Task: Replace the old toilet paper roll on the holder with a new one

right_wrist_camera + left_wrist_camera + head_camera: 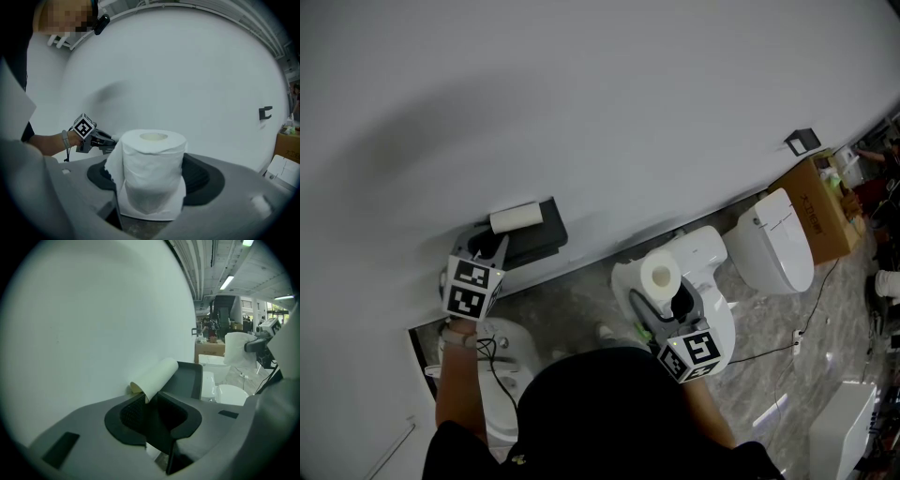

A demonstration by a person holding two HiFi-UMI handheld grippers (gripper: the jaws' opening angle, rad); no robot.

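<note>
Right fingers: my right gripper (151, 187) has its jaws spread wide, one on either side of the new roll (150, 164), and they are holding it.
New roll, place: it stands upright between those jaws with its core hole facing up. It hangs in the air over a white toilet (712, 258), well apart from the holder.
New roll, handling: I judge it light, soft and easy to dent, so a gentle squeeze across the full sides suits it. A loose sheet hangs down the front and may snag.
Left fingers: my left gripper (151, 399) has its jaws narrowed, with the near end of the old roll (157, 376) between the pads. They look to touch it on both sides, so I take that as a grip.
Old roll, place: it lies slanted along the top edge of the holder (185, 380), close against the wall (93, 324).
Old roll, handling: it looks almost used up, little more than a thin tube. I expect it to be very light and quick to crush, so a light pinch near this end suits it.
Holder: a dark plate fixed to the wall. I cannot see what the roll hangs on.
</note>
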